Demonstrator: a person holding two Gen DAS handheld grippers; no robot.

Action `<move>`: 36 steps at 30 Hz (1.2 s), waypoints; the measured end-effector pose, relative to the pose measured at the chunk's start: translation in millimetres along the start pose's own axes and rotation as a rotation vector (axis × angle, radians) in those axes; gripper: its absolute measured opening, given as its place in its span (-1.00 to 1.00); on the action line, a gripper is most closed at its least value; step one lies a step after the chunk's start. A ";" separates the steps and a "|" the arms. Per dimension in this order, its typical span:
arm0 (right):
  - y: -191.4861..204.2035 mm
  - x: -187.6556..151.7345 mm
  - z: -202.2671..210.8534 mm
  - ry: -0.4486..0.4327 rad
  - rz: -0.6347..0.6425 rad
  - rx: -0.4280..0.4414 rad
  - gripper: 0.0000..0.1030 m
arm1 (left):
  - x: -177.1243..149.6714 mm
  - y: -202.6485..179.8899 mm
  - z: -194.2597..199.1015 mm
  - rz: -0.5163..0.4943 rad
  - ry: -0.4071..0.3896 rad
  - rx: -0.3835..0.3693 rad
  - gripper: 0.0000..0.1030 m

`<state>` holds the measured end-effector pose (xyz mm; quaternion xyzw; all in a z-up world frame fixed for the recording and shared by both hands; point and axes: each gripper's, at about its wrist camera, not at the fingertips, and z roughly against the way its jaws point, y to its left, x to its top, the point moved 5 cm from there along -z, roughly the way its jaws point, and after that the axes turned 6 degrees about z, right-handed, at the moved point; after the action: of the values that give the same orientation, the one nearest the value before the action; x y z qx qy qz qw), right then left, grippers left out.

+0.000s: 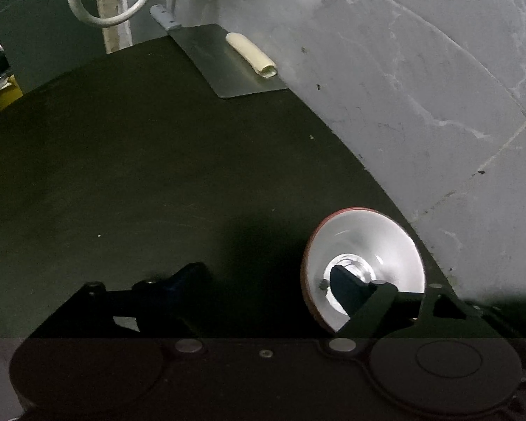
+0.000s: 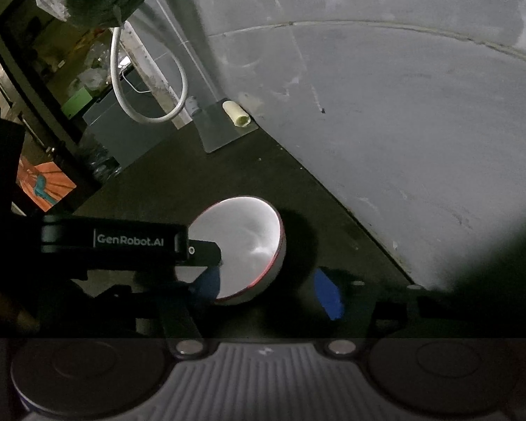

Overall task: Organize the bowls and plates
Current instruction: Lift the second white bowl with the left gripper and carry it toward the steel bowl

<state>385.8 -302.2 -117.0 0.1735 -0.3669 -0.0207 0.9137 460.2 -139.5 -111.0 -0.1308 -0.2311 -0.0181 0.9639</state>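
Clearly the light, slick red-rimmed bowl (image 1: 364,245) wants pinching at its rim wall, which the left gripper (image 1: 263,277) and right gripper (image 2: 268,286) straddle, neither clenched.

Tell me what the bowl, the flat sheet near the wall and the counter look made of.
Bowl: looks like glazed ceramic or melamine, glossy white inside with highlights and a red rim. Flat sheet: seemingly brushed metal, a dull grey sheen and thin edge. Counter: dark, matte, faintly speckled, possibly stone or laminate; too dim to tell.
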 end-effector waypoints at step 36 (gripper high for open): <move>82.9 -51.2 125.5 -0.040 0.103 0.196 -0.38 | -101.0 26.2 154.4 0.029 -0.139 -0.158 -0.64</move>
<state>256.0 -253.8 -39.2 0.2424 -0.3937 0.0590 0.8847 304.4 -76.6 -30.2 -0.2105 -0.2936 -0.0133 0.9324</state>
